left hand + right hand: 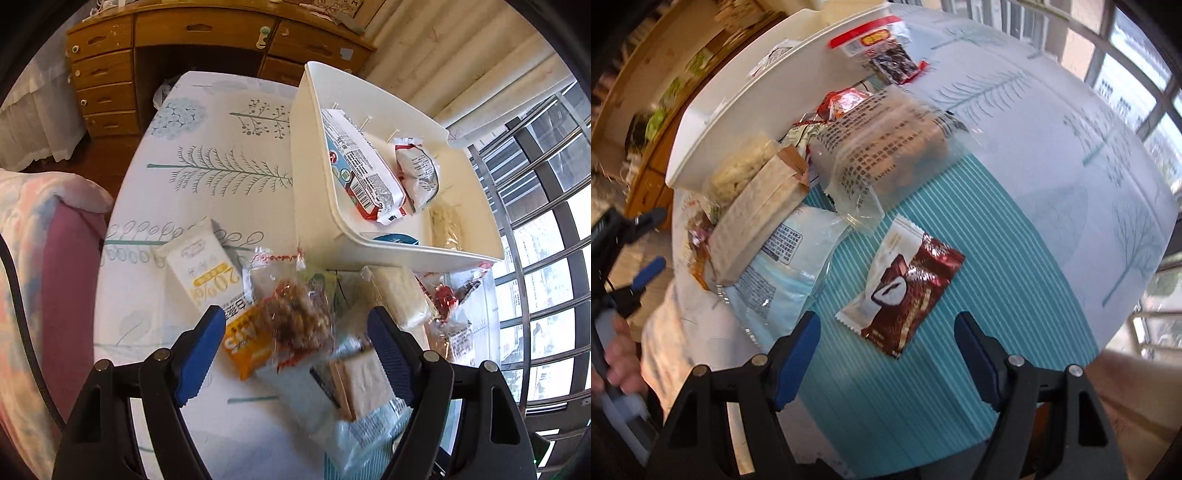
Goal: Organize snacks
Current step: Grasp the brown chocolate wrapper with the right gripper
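Note:
A white bin (pixel 317 177) stands on the table and holds a long white-and-red packet (pixel 362 170) and a small bun packet (pixel 417 170). A pile of loose snacks lies in front of it. My left gripper (pixel 297 349) is open above the pile, over a clear bag of brown nuts (pixel 299 317) and an orange packet (pixel 243 343). My right gripper (pixel 886 350) is open just above a brown-and-white chocolate packet (pixel 905 288) on a teal striped mat (pixel 979 258). The bin's wall (pixel 757 107) also shows in the right wrist view.
A white packet marked 20% (pixel 199 266) lies left of the pile. A clear bag of cookies (pixel 886 144) and a cracker pack (pixel 757 218) lie by the bin. A wooden desk (pixel 110 70) stands behind the table, and a window railing (pixel 535 221) is at the right.

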`<control>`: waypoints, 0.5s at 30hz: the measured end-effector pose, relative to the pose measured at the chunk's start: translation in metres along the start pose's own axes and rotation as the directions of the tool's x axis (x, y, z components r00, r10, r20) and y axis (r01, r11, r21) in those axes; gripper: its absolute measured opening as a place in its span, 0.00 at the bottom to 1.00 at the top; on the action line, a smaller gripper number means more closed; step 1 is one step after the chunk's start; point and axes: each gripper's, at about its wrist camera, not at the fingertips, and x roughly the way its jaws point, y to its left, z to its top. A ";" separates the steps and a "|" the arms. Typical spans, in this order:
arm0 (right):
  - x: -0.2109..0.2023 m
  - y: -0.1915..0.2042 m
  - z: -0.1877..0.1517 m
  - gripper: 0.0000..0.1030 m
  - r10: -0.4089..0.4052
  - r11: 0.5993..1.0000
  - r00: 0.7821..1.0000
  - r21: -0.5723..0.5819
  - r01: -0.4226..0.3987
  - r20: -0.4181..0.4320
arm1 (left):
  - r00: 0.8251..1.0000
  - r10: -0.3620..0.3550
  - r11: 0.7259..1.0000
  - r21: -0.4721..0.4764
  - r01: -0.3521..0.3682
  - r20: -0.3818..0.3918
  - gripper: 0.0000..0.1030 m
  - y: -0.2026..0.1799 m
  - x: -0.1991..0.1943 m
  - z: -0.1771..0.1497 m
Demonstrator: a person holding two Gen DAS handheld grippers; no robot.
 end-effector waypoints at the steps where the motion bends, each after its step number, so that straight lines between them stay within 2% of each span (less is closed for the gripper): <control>1: 0.002 0.001 0.001 0.73 -0.004 1.000 1.000 -0.009 0.004 0.004 | 1.000 0.004 1.000 0.000 -0.004 0.000 0.76 0.000 0.003 0.001; 10: 0.021 0.004 0.007 0.61 -0.035 0.998 0.999 -0.046 0.035 -0.012 | 0.998 0.058 0.998 -0.004 -0.058 -0.022 0.76 0.000 0.027 0.007; 15: 0.025 0.014 0.011 0.55 -0.070 0.996 0.998 -0.064 0.069 -0.008 | 0.995 0.077 0.997 -0.011 -0.077 -0.062 0.76 0.000 0.039 0.008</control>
